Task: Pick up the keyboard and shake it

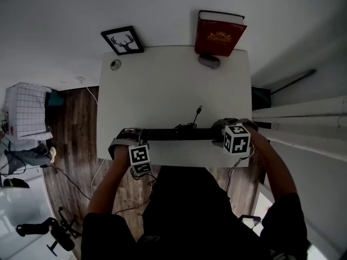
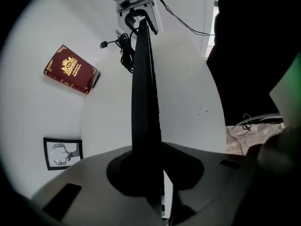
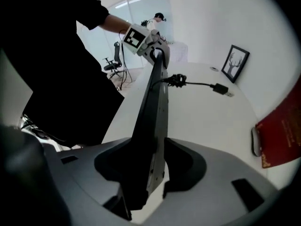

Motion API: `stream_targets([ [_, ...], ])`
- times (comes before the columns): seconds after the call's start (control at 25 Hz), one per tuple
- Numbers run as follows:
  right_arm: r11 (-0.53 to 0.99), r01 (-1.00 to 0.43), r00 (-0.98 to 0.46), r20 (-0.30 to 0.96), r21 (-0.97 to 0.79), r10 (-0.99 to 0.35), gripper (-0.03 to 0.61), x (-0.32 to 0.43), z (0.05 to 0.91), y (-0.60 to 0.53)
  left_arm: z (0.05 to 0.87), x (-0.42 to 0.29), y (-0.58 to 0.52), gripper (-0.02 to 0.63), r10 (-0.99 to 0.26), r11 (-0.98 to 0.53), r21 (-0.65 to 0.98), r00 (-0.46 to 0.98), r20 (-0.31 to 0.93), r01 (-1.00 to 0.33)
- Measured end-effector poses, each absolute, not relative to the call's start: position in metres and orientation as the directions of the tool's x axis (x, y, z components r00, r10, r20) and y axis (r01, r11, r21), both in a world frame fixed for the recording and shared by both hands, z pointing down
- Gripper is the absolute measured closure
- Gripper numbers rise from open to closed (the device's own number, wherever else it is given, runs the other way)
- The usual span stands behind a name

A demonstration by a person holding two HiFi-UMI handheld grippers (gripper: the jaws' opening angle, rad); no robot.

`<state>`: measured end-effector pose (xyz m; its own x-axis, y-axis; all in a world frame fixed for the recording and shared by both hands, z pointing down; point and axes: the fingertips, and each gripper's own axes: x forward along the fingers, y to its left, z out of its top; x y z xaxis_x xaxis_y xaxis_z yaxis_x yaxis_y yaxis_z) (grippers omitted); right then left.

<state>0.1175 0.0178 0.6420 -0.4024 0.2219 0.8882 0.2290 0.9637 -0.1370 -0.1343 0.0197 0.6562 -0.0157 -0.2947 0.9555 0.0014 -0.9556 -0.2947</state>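
Note:
A thin black keyboard [image 1: 173, 134] is seen edge-on over the near edge of the white table [image 1: 162, 85], with its cable [image 1: 190, 124] trailing onto the tabletop. My left gripper [image 1: 126, 138] is shut on its left end; in the left gripper view the keyboard [image 2: 143, 88] runs straight out from between the jaws of that gripper [image 2: 150, 161]. My right gripper [image 1: 225, 130] is shut on the right end, and in the right gripper view the keyboard [image 3: 153, 102] stands between the two jaws [image 3: 153, 166]. Each gripper view shows the other gripper at the far end.
A red book [image 1: 219, 34] leans at the table's far edge with a grey object [image 1: 209, 61] below it. A framed deer picture [image 1: 123, 40] stands at the far left corner. To the left is wooden floor with an office chair [image 1: 49, 232]; white walls stand on the right.

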Motion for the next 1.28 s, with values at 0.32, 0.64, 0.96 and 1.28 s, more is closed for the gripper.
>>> stream_targets([
  [0.32,0.961,0.255,-0.314,0.949,0.105,-0.021,0.48,0.133,0.664,0.002,0.659,-0.131,0.011,0.515,-0.34,-0.939,-0.341,-0.037,0.94,-0.045],
  [0.64,0.974,0.188,-0.31,0.949,0.125,-0.061,0.492,0.132,0.662,-0.007,0.632,-0.169,0.023,0.399,-0.467,-0.844,-0.465,-0.058,0.882,-0.267],
  [0.96,0.98,0.176,-0.295,0.955,0.093,-0.038,0.494,0.128,0.658,-0.007,0.654,-0.193,0.019,0.35,-0.408,-0.881,-0.387,0.021,0.913,-0.271],
  [1.28,0.96,0.145,-0.083,0.97,0.24,-0.23,0.492,0.136,0.67,-0.023,0.655,-0.183,0.015,0.519,-0.526,-0.847,-0.528,0.236,0.817,-0.061],
])
